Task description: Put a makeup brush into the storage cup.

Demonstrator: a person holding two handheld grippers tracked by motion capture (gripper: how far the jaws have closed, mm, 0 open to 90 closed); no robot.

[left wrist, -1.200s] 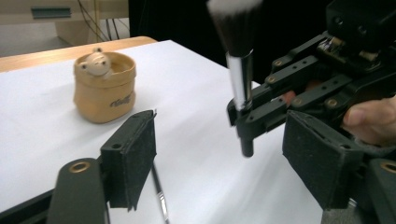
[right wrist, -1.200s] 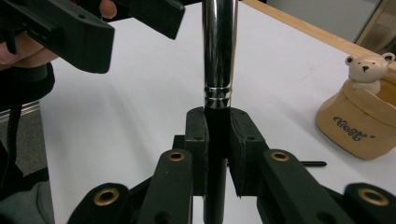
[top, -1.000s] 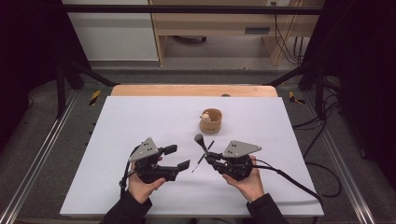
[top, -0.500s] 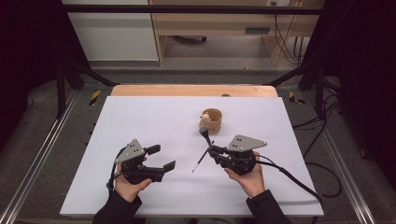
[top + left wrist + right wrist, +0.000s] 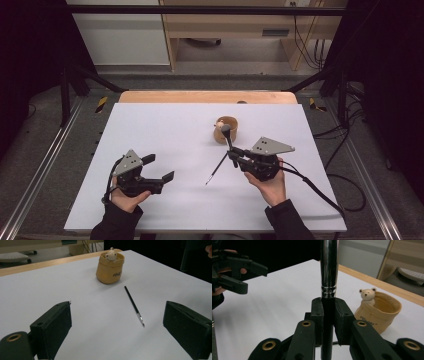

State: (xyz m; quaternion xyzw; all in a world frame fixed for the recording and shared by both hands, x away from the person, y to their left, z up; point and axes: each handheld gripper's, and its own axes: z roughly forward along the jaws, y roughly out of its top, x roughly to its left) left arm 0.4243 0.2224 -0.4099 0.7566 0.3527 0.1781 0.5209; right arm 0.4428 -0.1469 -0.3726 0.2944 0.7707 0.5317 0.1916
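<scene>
My right gripper [image 5: 233, 152] [image 5: 329, 305] is shut on a thick makeup brush [image 5: 228, 137] [image 5: 329, 267] with a black handle and silver ferrule. The brush stands upright, its head just in front of a tan pouch-shaped cup [image 5: 227, 131] [image 5: 380, 312] [image 5: 110, 266] with a small bear figure on its rim. A thin black liner brush [image 5: 216, 171] [image 5: 133, 305] lies flat on the white table, to the left of and below the right gripper. My left gripper [image 5: 159, 168] [image 5: 117, 315] sits open and empty at the near left, facing the thin brush and the cup.
The white table sheet [image 5: 165, 130] covers most of the surface, with a wooden strip [image 5: 205, 96] along the far edge. Metal frame rails run down both sides. A cable [image 5: 315, 187] trails from the right gripper toward the near right.
My left gripper has drawn away to the left, open the whole time. My right gripper has shifted right and farther, carrying the thick brush up to the cup. The thin brush stays on the table.
</scene>
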